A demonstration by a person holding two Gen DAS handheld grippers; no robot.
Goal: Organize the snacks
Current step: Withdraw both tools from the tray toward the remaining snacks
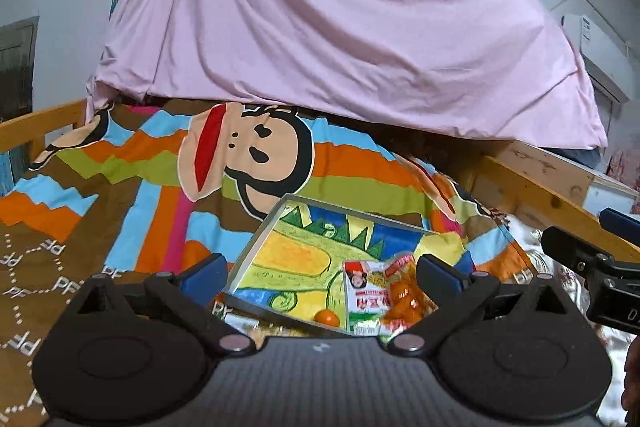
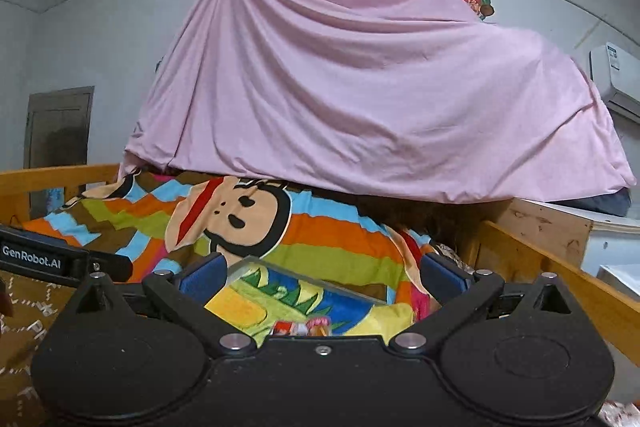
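Note:
A clear box (image 1: 276, 227) with a colourful drawing under its floor lies on the bed. Inside it are a white-and-red snack packet (image 1: 366, 293), a bag of orange sweets (image 1: 406, 301) and one loose orange ball (image 1: 325, 318). My left gripper (image 1: 320, 261) hovers above the box's near side, open wide, its blue pads (image 1: 204, 277) touching nothing. My right gripper (image 2: 322, 259) is also open wide and empty, held higher, with the box's far rim (image 2: 256, 262) showing between its fingers. The snacks (image 2: 316, 327) barely peek over its body.
A striped monkey-print blanket (image 1: 240, 155) covers the bed. A pink sheet (image 1: 320, 27) hangs draped behind it. Wooden bed rails (image 1: 540, 195) run along the right and far left. The right tool's black body (image 1: 600, 267) sits at the right edge. An air conditioner (image 2: 616, 75) is on the wall.

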